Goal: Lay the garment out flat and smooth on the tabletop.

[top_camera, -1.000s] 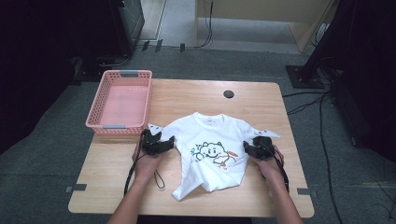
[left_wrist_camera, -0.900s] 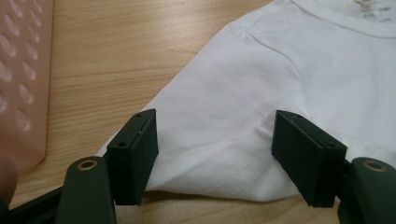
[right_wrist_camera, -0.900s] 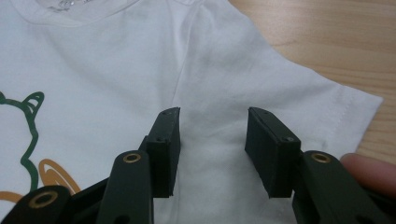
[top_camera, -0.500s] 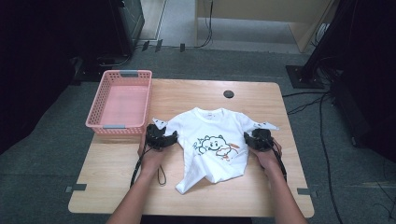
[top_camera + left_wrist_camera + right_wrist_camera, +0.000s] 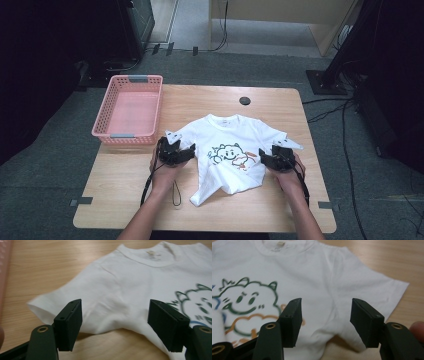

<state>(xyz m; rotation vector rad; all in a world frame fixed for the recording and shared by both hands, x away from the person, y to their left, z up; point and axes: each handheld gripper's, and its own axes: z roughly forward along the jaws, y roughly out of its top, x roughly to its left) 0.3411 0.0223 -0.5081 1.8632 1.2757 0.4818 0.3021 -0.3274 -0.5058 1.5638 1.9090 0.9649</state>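
A white T-shirt [image 5: 235, 145] with a cartoon cloud print lies face up mid-table, its lower hem bunched and folded toward the person. My left gripper [image 5: 176, 151] stands open just off the shirt's left sleeve and armpit; in the left gripper view its jaws [image 5: 116, 315] frame the sleeve [image 5: 75, 297] without touching it. My right gripper [image 5: 276, 157] sits at the other armpit. Its jaws [image 5: 325, 315] have just been opening and stand apart above the cloth [image 5: 324, 272], pressing on nothing.
A pink plastic basket [image 5: 126, 136] stands at the table's left, close beyond the left gripper. A small black round cap [image 5: 244, 100] sits near the far edge. Bare wood [image 5: 125, 200] lies toward the near edge. Gripper cables trail back along both forearms.
The shirt has shifted a little toward the far side of the table, and its print sits higher. Both hands moved slightly with it and now rest beside the sleeves.
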